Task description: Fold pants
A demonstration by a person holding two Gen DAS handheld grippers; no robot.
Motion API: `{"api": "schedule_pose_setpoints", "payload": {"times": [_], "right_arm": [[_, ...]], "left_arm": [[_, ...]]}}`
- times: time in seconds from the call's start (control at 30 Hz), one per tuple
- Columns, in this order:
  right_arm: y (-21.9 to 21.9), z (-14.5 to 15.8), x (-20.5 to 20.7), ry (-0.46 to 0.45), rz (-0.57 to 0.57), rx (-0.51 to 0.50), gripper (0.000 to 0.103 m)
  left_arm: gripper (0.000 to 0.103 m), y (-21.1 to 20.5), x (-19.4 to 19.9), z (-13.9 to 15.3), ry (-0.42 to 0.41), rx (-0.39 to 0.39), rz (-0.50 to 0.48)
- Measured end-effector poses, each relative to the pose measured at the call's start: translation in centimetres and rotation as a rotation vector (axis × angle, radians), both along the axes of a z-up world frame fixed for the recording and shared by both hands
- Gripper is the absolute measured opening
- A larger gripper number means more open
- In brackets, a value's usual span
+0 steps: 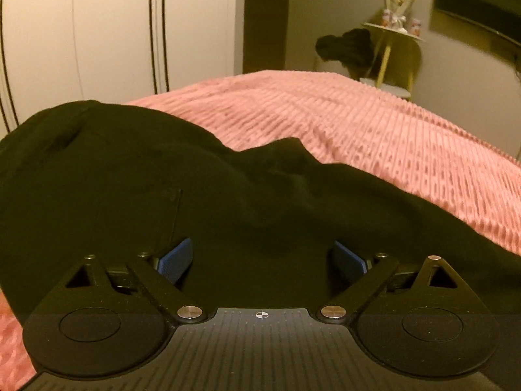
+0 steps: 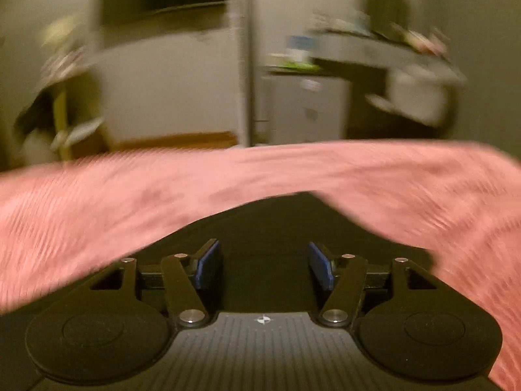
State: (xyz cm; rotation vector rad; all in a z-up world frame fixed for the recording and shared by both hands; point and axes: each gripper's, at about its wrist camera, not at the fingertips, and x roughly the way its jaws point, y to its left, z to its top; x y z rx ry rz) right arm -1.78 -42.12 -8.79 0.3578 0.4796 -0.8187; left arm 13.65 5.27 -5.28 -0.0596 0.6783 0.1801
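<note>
Black pants (image 1: 136, 176) lie bunched on a pink ribbed bedspread (image 1: 374, 137), filling the lower left of the left wrist view. My left gripper (image 1: 262, 260) hovers just over the dark cloth, its blue pads (image 1: 177, 255) spread wide with nothing pinched between them. In the blurred right wrist view a dark tongue of the pants (image 2: 267, 218) reaches forward over the pink bedspread (image 2: 130, 189). My right gripper (image 2: 265, 262) sits above it, and its blue pads (image 2: 208, 262) stand apart, not pressing on the fabric.
White wardrobe doors (image 1: 97, 32) stand behind the bed on the left. A small gold side table (image 1: 394, 42) with a bouquet and a dark bundle sits past the far edge. A desk (image 2: 374, 55) and a white drawer unit show, blurred, across the room.
</note>
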Motion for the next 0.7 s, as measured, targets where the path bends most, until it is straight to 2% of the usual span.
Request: {"api": "schedule_pose_setpoints", "payload": {"times": [0.07, 0.13, 0.2, 0.27, 0.37, 0.4, 0.43, 0.47, 0.6, 0.63, 0.7], "right_arm": [[-2.7, 0.5, -2.4, -0.048, -0.056, 0.053, 0.068], [-4.9, 0.8, -3.8, -0.053, -0.064, 0.058, 0.07], [-6.6, 0.7, -3.6, -0.015, 0.0, 0.071, 0.076], [-8.2, 0.2, -2.4, 0.045, 0.074, 0.089, 0.077], [-10.4, -0.7, -0.8, 0.068, 0.156, 0.209, 0.077], [-11.1, -0.8, -0.6, 0.062, 0.167, 0.244, 0.066], [-11.4, -0.6, -0.6, 0.036, 0.186, 0.264, 0.028], [-11.7, -0.4, -0.3, 0.017, 0.216, 0.272, 0.015], [-10.2, 1.7, -0.1, -0.051, 0.314, 0.189, 0.011], [-9.7, 2.4, -0.3, -0.063, 0.304, 0.139, 0.01], [-9.4, 3.3, -0.7, -0.122, 0.295, 0.106, 0.009]], "left_arm": [[0.096, -0.3, -0.1, 0.1, 0.002, 0.025, -0.012], [0.096, -0.4, -0.4, 0.2, 0.004, -0.006, -0.028], [0.096, -0.4, -0.6, 0.4, -0.001, -0.035, -0.03], [0.096, -0.7, -0.2, 0.6, -0.002, -0.054, -0.034], [0.096, -1.1, -0.5, 0.7, -0.002, -0.081, -0.046], [0.096, -1.1, -0.6, 0.8, -0.004, -0.086, -0.047], [0.096, -1.1, -0.8, 0.9, -0.007, -0.092, -0.04], [0.096, -1.1, -1.1, 1.0, -0.012, -0.1, -0.031], [0.096, -1.3, -1.7, 1.3, -0.056, -0.131, -0.008], [0.096, -1.5, -1.8, 1.4, -0.069, -0.125, -0.005], [0.096, -2.2, -2.2, 1.6, -0.101, -0.101, -0.002]]}}
